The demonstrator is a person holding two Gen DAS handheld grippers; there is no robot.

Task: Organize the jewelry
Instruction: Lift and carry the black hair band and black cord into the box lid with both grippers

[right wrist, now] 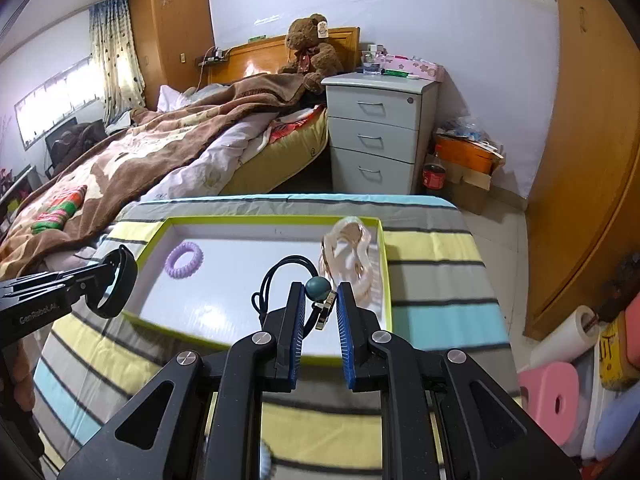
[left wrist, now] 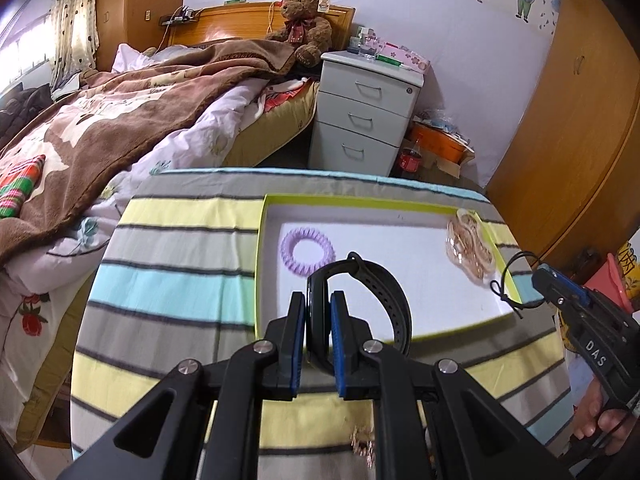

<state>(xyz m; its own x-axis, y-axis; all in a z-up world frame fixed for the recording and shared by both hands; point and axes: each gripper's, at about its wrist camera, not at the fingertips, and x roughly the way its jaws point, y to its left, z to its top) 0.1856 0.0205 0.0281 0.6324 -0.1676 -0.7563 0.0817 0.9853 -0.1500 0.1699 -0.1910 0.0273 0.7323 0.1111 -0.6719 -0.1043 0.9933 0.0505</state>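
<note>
While both tools hover over the near edge of the tray, each carries a piece: the left tool pinches the black watch by its body, strap looping up and to the right, and the right tool is closed on the black cord necklace, apparently at its metal clasp just under the green bead. That second grip looks thin, so the clasp could slip out and the necklace drop on the striped tabletop instead of inside the tray. The dangling cord loop may also snag the pale hair clip at the tray's right side. The watch, released on edge, might roll toward the purple hair tie lying far left.
</note>
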